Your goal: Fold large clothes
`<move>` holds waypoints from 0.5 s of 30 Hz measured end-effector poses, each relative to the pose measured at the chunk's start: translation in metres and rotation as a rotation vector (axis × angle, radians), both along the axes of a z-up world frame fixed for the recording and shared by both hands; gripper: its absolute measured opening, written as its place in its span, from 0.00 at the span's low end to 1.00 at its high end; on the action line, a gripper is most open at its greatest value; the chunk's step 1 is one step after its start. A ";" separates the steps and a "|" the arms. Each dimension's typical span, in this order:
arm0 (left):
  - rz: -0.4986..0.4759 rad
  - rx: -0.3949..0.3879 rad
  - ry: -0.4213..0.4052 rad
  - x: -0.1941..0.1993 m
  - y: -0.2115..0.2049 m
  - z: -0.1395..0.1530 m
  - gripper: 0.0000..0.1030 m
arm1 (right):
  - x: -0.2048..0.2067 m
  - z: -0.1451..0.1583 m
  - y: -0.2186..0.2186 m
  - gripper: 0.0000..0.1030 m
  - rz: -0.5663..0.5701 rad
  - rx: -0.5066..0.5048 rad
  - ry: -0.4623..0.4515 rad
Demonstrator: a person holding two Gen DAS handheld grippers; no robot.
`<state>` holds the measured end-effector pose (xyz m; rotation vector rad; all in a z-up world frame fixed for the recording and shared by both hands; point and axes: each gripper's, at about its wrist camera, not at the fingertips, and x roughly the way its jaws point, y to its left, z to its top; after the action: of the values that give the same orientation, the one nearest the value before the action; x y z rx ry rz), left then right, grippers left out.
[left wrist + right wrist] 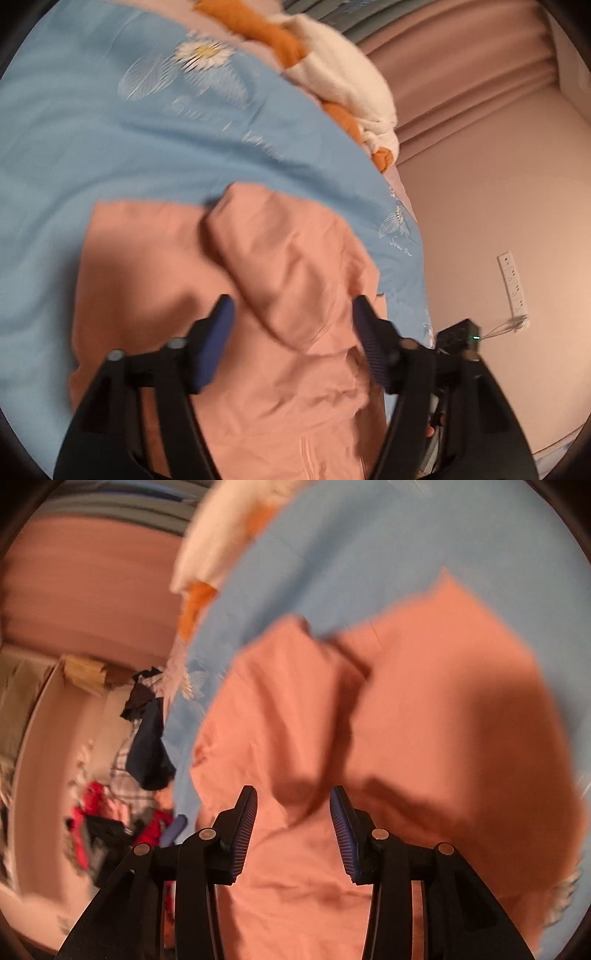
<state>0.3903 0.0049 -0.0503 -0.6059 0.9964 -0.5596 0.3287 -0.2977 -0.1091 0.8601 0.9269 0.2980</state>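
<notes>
While the pink garment [221, 295] lies half-folded on the bed [92, 129], both jaws are held open and empty — its raised fold at twelve o'clock should be gripped at the edge, then laid flat.

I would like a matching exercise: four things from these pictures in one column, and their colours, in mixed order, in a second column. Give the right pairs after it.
Things:
1. garment
2. sheet
3. power strip
4. curtain

Colours:
A. white
B. dusty pink
C. light blue
D. salmon

Pairs: 1-D, 2-C, 3-A, 4-B
</notes>
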 end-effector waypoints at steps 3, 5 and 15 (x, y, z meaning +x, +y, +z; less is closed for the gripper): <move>-0.030 0.031 -0.048 0.013 -0.028 0.002 0.72 | 0.010 0.022 0.014 0.40 0.025 -0.129 -0.136; -0.057 0.094 -0.096 0.023 -0.050 0.001 0.72 | 0.021 0.029 0.026 0.40 0.049 -0.178 -0.202; -0.176 0.542 -0.114 0.031 -0.071 -0.090 0.30 | 0.060 -0.027 0.062 0.21 0.185 -0.526 -0.090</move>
<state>0.4214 -0.0657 -0.1404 -0.0042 1.0427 -0.4451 0.3885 -0.2361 -0.1364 0.2762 0.9427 0.2330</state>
